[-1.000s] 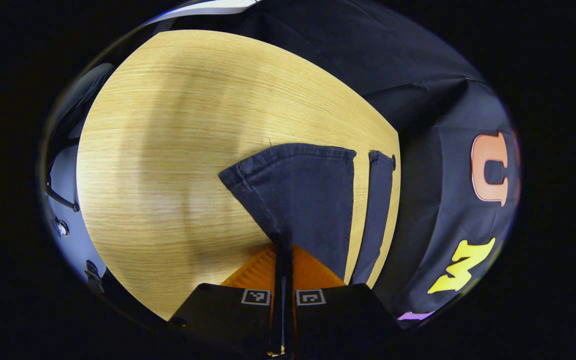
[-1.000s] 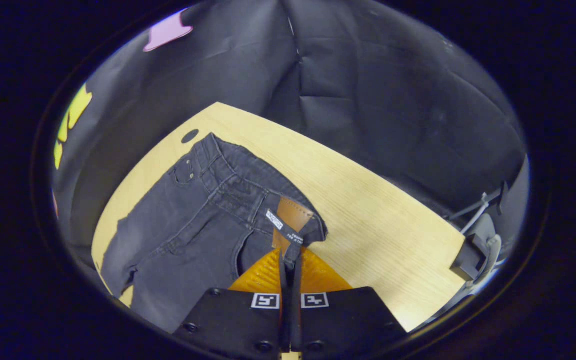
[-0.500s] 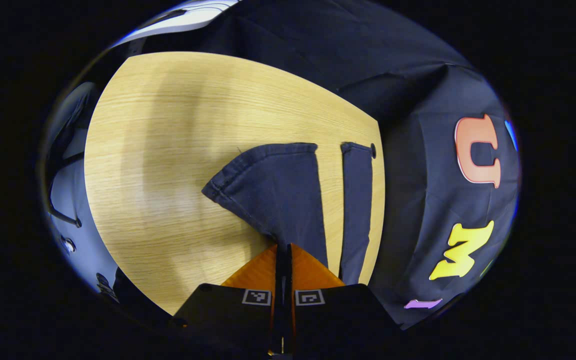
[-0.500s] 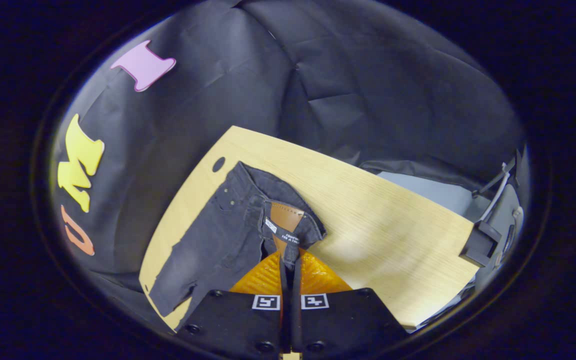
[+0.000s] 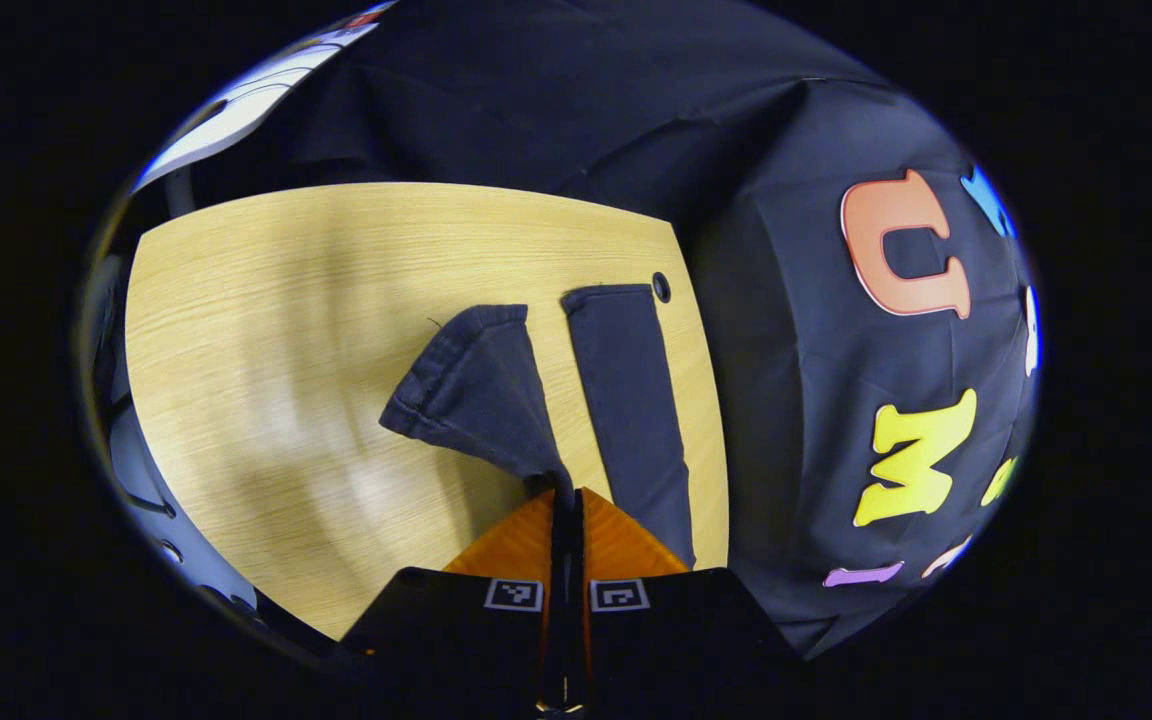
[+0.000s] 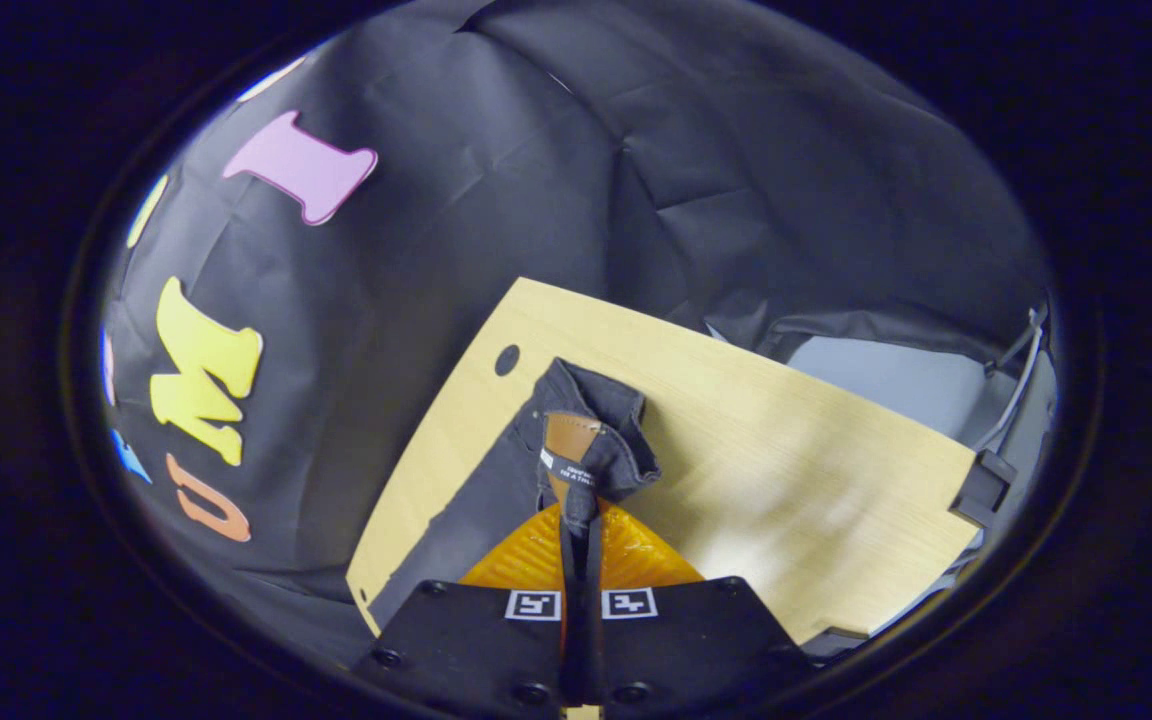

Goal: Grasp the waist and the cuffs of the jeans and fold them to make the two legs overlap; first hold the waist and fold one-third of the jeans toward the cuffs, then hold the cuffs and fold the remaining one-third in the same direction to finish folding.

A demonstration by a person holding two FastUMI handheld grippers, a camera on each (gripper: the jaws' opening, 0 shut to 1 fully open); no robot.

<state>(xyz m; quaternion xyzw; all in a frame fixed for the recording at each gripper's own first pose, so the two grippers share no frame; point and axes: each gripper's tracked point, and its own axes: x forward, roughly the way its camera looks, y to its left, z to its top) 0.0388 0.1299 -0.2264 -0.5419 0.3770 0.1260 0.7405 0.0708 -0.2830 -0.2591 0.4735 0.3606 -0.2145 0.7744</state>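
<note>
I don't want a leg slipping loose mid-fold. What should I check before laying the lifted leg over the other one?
1. Left claw shut on the lifted cuff: ok.
2. Right claw shut on the waist by the leather patch: ok.
3. Other leg lying flat and straight on the table: ok.
4. Legs overlapping: not ok, a strip of table shows between them.
5. Bare table beside the jeans for the later folds: ok.
6. How deep the cloth sits between the fingers: cannot tell.
</note>
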